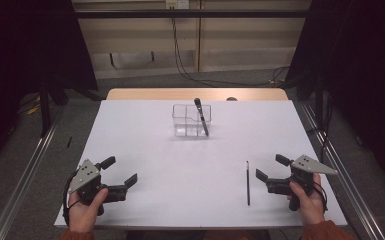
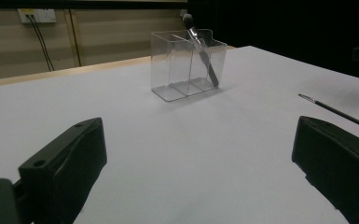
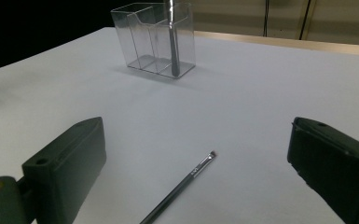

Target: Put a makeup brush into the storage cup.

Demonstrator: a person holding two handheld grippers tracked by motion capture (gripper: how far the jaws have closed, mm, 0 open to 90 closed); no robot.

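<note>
A clear plastic organizer [image 1: 191,120] with several compartments stands at the far middle of the white table [image 1: 195,150]; a dark makeup brush [image 1: 200,115] leans in its right end. The organizer [image 2: 188,63] and that brush [image 2: 200,46] show ahead in the left gripper view, and the organizer [image 3: 154,39] again in the right gripper view. A thin dark brush [image 1: 248,182] lies flat at the near right, just left of my right gripper [image 1: 269,168], which is open. That thin brush [image 3: 182,189] lies between its jaws. My left gripper [image 1: 120,171] is open over bare table at the near left.
The table has a wooden far edge [image 1: 195,94]. Metal rails [image 1: 25,170] run along both sides on the grey floor. Black cables [image 1: 190,70] hang down the back wall. Dark curtains close off both sides.
</note>
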